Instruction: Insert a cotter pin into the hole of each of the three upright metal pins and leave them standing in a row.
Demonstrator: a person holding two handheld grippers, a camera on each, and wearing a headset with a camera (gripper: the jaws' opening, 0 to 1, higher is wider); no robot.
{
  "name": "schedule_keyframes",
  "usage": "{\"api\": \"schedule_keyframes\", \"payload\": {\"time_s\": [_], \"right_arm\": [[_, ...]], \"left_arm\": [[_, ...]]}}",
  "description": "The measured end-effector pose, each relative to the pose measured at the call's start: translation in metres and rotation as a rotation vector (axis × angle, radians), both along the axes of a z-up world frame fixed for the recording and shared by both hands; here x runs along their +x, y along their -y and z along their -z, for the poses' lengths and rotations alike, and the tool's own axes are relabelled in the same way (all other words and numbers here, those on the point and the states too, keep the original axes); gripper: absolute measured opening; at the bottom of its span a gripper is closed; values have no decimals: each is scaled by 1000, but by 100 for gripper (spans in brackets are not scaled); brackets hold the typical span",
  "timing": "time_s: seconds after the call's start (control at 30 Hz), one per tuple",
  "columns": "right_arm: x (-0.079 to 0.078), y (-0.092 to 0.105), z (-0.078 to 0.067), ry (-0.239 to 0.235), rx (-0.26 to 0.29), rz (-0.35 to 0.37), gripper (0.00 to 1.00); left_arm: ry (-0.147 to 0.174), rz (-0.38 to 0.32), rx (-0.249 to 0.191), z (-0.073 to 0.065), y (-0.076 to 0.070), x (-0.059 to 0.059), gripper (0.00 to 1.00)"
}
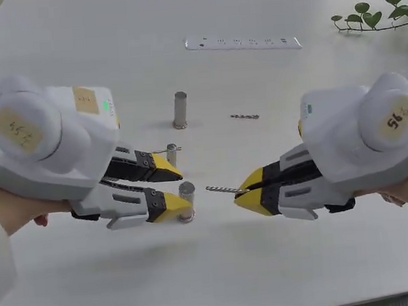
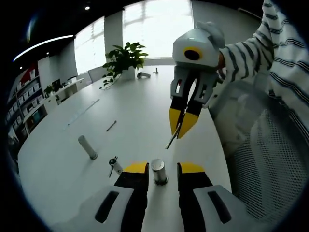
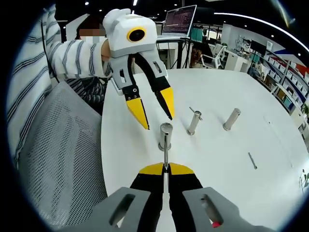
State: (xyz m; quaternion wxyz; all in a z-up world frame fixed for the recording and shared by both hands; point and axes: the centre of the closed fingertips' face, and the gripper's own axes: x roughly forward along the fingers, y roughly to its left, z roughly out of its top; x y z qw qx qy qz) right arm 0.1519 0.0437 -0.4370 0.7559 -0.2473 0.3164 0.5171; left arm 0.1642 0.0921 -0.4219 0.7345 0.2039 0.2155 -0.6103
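Left gripper [image 1: 182,191], fingers released, straddles near metal pin [image 1: 186,195]; right gripper [image 1: 240,192] clenches cotter pin [image 1: 222,189] just right of it. Middle pin [image 1: 172,154] looks done; near one and far pin [image 1: 180,110] remain; spare cotter pin [image 1: 244,116] lies on desk [image 1: 77,36].

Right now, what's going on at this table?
A person is working with tongs in each hand. The open left tongs straddle the nearest metal pin, while the right tongs, shut on a cotter pin, aim it at that pin. The middle pin already has its cotter pin; the far pin has none. A spare cotter pin lies nearby.
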Motion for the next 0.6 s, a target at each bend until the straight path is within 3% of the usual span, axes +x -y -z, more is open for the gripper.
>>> {"api": "schedule_keyframes", "payload": {"time_s": [0.33,0.6], "right_arm": [[4,-5,10,8,-30,-24,0],[5,-7,13,14,-40,-50,0]], "left_arm": [[-18,-1,44,12,2,7,24],[-37,22,55,16,5,6,13]]}}
